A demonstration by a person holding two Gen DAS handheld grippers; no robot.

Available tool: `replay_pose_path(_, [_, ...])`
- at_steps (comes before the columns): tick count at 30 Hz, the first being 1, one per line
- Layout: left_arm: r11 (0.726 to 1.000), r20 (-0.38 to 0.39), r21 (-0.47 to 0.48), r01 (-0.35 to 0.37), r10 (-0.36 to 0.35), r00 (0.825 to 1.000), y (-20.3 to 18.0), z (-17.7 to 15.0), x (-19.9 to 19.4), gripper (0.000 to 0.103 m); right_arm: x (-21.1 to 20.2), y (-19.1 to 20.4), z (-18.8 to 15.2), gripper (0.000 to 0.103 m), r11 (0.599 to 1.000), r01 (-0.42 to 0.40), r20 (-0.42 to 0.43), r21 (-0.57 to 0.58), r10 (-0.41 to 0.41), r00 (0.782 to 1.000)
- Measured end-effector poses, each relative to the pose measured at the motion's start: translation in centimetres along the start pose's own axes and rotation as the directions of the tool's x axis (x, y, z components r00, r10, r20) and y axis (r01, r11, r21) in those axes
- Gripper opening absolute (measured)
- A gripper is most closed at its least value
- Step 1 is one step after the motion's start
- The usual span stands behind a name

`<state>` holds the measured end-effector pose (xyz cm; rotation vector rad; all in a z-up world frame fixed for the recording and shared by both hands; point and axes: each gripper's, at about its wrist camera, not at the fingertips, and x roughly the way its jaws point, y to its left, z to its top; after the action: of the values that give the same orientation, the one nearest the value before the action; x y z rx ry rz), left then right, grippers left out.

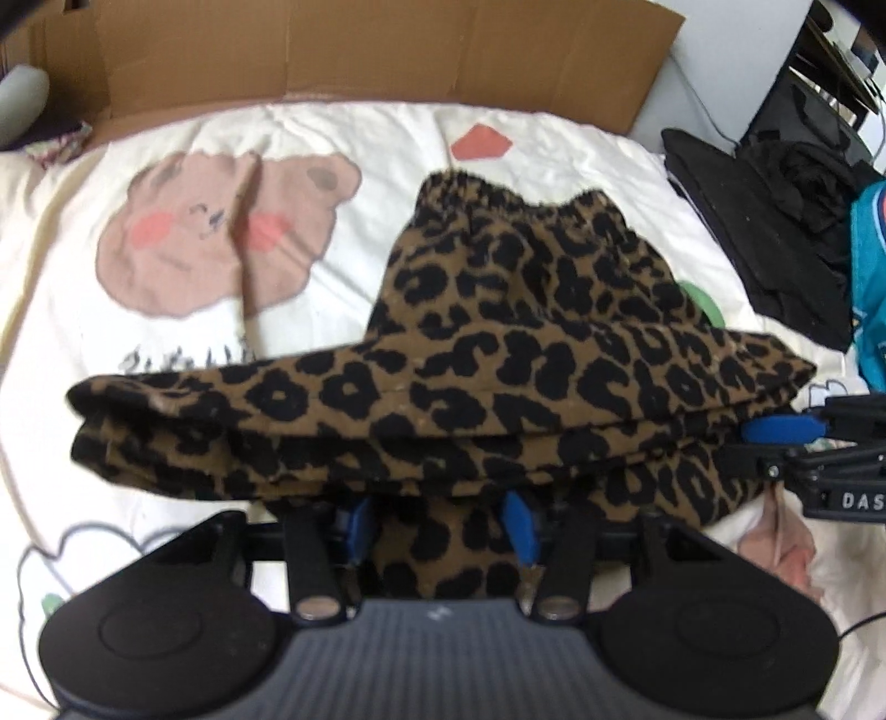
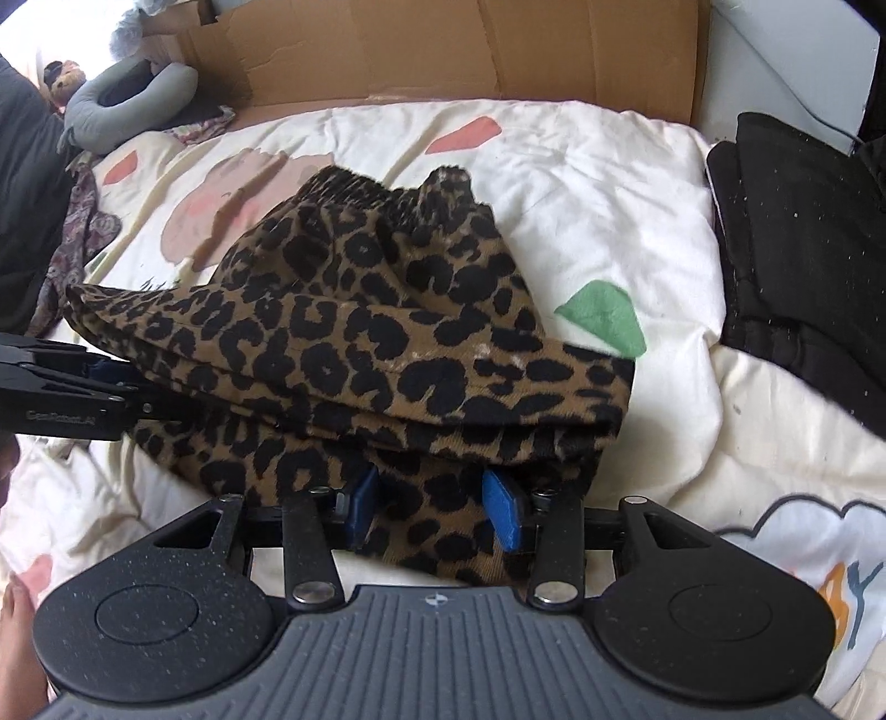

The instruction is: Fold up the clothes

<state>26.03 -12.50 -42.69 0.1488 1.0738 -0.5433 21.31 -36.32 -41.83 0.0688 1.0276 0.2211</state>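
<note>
- A bed covered by a cream cartoon-print quilt (image 1: 387,138), backed by cardboard (image 1: 360,50).
- A leopard-print garment (image 1: 498,332) lies mid-quilt, its near edge lifted and doubled over.
- Left gripper (image 1: 440,531) is clamped on that fabric.
- Right gripper (image 2: 432,512) likewise pinches the near edge.

I work over a bed covered by a cream quilt (image 1: 343,127) printed with a pink-cheeked bear (image 1: 221,238), red patches and a green patch (image 2: 603,318). A flattened brown cardboard sheet (image 2: 470,50) stands along the far edge of my bed. Beyond my left corner lies a grey curved cushion (image 2: 130,97), with dark bedding beside it. On my right sits a pile of black clothing (image 2: 803,249), and farther off a dark shelf unit (image 1: 830,61) against a pale wall. Soft daylight falls evenly across everything.
</note>
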Motion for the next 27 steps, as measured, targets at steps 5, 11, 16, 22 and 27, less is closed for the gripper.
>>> replay_pose_path(5, [1.000, 0.034, 0.007, -0.012, 0.011, 0.999, 0.6, 1.4, -0.4, 0.048, 0.6, -0.5, 1.5, 0.048, 1.000, 0.017, 0.028, 0.000, -0.017, 0.999])
replay_pose_path(11, [1.000, 0.078, -0.021, -0.017, 0.018, 0.997, 1.4, 3.5, -0.6, 0.048, 0.8, -1.3, 3.5, 0.048, 0.999, 0.036, 0.074, 0.000, -0.035, 0.997])
replay_pose_path(16, [0.999, 0.129, -0.039, -0.018, 0.023, 0.991, 2.0, 5.1, -1.5, 0.048, -0.1, -2.3, 5.2, 0.048, 0.999, 0.045, 0.123, 0.020, -0.047, 0.991])
replay_pose_path(22, [0.998, 0.176, -0.060, -0.036, 0.046, 0.983, 3.2, 6.0, -2.6, 0.050, -2.3, -3.4, 6.1, 0.048, 0.997, 0.049, 0.193, 0.058, -0.060, 0.979])
replay_pose_path(27, [0.992, 0.161, -0.101, -0.080, 0.096, 0.982, 5.4, 5.6, -2.2, 0.050, -2.6, -4.9, 5.6, 0.049, 0.994, 0.071, 0.183, 0.086, -0.086, 0.979])
